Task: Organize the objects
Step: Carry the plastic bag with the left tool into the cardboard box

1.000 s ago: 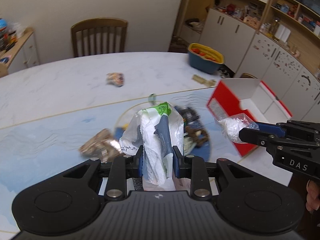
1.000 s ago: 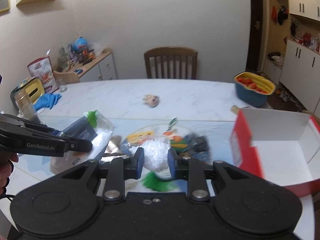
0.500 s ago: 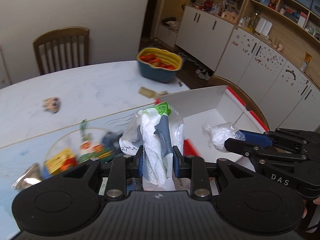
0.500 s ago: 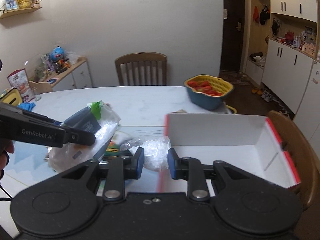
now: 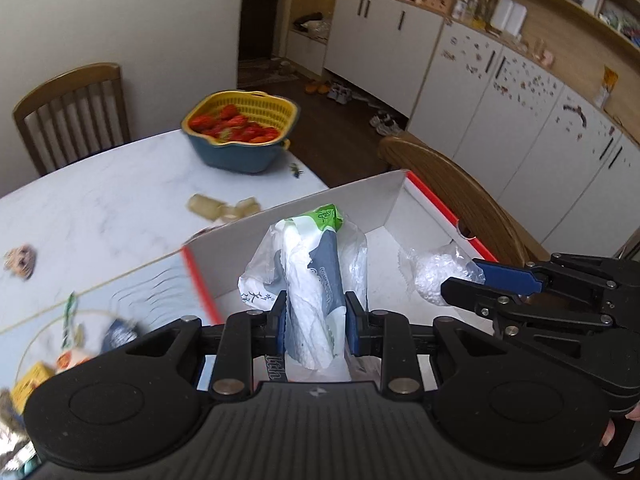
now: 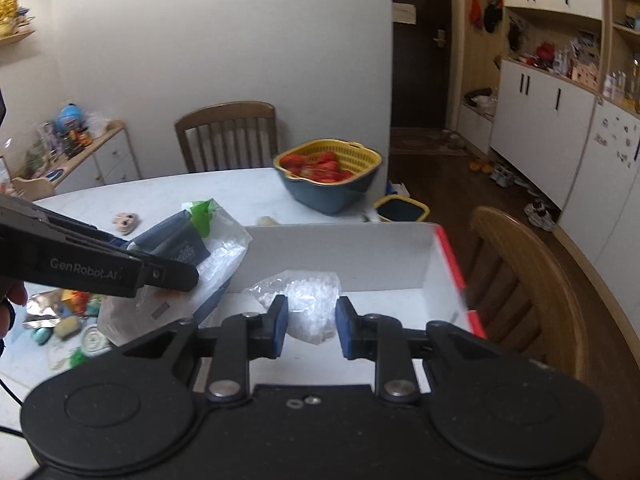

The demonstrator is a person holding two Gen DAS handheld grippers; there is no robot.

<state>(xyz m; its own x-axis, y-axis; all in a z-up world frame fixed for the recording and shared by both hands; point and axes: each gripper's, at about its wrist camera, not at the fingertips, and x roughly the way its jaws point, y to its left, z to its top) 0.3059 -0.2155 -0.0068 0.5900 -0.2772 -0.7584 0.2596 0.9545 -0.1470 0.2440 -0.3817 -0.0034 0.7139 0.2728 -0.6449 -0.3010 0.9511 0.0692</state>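
Observation:
My left gripper [image 5: 316, 322] is shut on a clear plastic bag with a white, grey and green packet [image 5: 316, 280] and holds it upright above the near edge of the open red-and-white box [image 5: 352, 200]. My right gripper [image 6: 310, 320] is shut on a small clear bag of white granules [image 6: 308, 304] and holds it over the box's white inside [image 6: 384, 300]. The right gripper also shows at the right of the left wrist view [image 5: 460, 284] with its bag [image 5: 432, 272]. The left gripper shows in the right wrist view [image 6: 176, 276].
A blue and yellow basket of strawberries [image 5: 240, 136] stands at the table's far edge. Small wrappers and snacks [image 6: 68, 320] lie on the blue mat at the left. Wooden chairs stand behind the table [image 6: 228, 132] and right of the box [image 6: 528, 280].
Both grippers have swung to the right with their bags, from above the mat and snack pile to above the open box. Both grips are unchanged.

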